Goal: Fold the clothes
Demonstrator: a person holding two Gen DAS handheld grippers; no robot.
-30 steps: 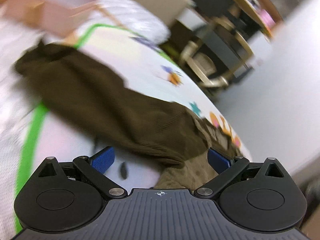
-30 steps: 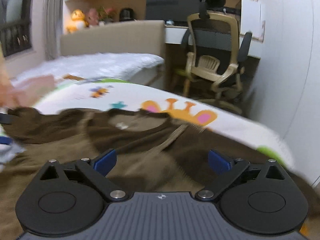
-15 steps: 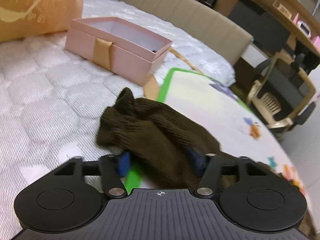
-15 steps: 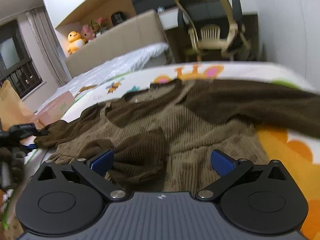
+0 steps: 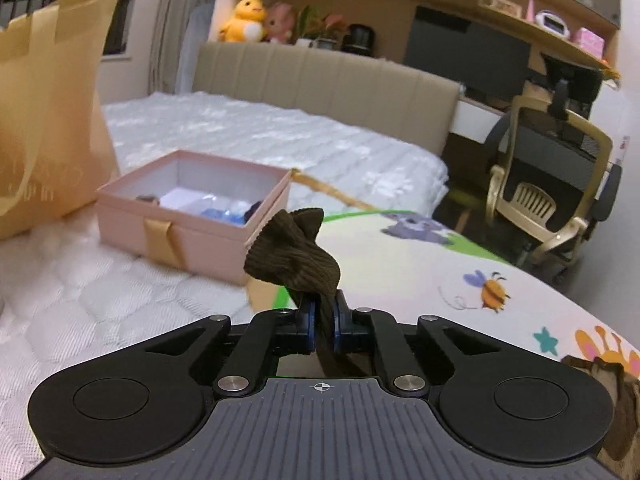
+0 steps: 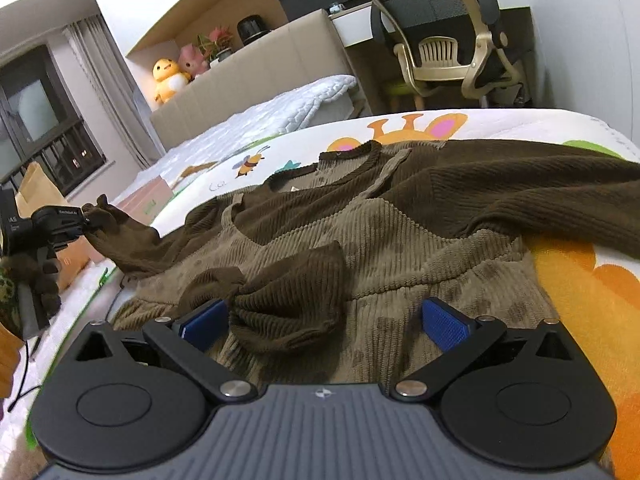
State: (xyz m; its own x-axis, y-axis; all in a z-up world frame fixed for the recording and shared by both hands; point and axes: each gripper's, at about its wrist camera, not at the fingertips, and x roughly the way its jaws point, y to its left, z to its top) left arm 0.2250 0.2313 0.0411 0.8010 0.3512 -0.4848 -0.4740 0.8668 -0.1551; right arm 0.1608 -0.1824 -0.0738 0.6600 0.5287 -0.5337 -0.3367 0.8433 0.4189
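- left wrist view: left claw (image 5: 323, 322) clenched on the dark brown sleeve cuff (image 5: 294, 254); its jaws have just been closing, with the ribbed fabric between the blue pads (image 5: 307, 320) and the cuff bunched above them at frame centre.
- pink box (image 5: 192, 216) stands open on the bed (image 5: 100, 292), left of centre, behind the cuff.
- right wrist view: right claw (image 6: 324, 322) released, jaws wide, low over the brown garment (image 6: 400, 240).
- garment lies spread on the cartoon-print mat (image 6: 560, 276), filling mid-frame; a second cuff (image 6: 288, 300) lies folded between the open pads.
- left claw appears at the left edge, holding the far sleeve.
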